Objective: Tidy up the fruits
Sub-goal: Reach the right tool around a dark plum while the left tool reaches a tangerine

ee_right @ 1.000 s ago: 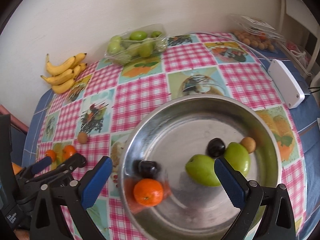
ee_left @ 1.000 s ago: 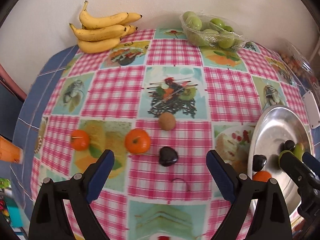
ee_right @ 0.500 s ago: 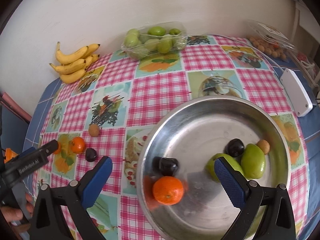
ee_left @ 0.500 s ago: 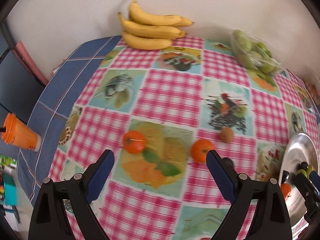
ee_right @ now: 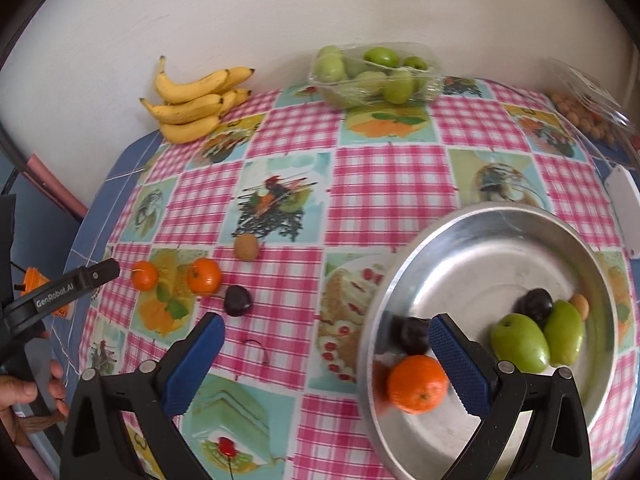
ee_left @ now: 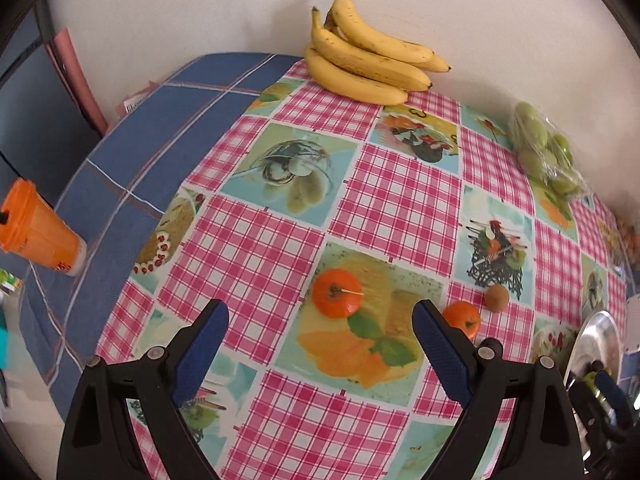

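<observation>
A pink-checked tablecloth covered the table against the white wall, with the steel bowl already holding several fruits. The left gripper, jaws wide and empty, had swung away from the bowl to the far tangerine, which now lay just ahead of its tips. The right gripper, also open and empty, hung over the bowl's near rim, so this tangerine looked next for collecting.

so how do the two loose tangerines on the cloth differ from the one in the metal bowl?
The two loose tangerines lie on the tablecloth; the bowl tangerine sits inside the metal bowl. The loose pair look smaller in the right wrist view; the bowl one is nearer the camera. All are orange and ungripped.
</observation>
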### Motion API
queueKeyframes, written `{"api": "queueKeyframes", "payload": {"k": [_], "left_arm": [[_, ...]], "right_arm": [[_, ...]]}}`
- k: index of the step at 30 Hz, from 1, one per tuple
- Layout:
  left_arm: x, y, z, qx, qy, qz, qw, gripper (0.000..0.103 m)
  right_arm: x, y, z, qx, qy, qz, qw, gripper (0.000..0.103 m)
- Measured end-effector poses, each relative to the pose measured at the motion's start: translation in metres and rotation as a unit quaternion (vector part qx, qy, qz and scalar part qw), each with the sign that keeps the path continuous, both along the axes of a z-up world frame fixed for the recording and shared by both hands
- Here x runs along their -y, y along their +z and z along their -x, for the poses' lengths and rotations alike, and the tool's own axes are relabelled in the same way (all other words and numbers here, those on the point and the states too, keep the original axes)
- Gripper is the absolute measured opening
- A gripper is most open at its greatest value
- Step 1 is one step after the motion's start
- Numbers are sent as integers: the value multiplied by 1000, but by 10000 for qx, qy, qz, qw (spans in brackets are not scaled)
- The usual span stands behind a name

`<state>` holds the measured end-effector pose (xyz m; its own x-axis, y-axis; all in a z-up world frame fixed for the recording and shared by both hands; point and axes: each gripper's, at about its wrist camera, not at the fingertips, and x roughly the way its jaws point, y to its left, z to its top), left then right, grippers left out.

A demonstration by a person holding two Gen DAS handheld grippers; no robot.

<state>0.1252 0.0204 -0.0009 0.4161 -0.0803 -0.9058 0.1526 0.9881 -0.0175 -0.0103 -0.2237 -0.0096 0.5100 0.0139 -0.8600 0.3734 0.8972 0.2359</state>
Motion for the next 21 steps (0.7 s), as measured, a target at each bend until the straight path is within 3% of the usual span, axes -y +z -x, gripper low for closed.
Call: {"api": "queueKeyframes", "payload": {"k": [10,12,15,21], "left_arm": [[5,-16,-13,-87,-136,124,9998,93],[4,-22,-16,-164,-128,187,9996,89],[1,-29,-22,-289,-70,281,9992,78],[0,-44,-32,-534,-42,398,9978,67]], "right_arm": [[-22,0,-26,60,228,4,9997,103],[-24,-4,-31,25,251,-30,9997,102],[-26,-11,-39,-51,277,-97,9996,93],[-33,-29,-56,-169,375,-296,9987,76]]}}
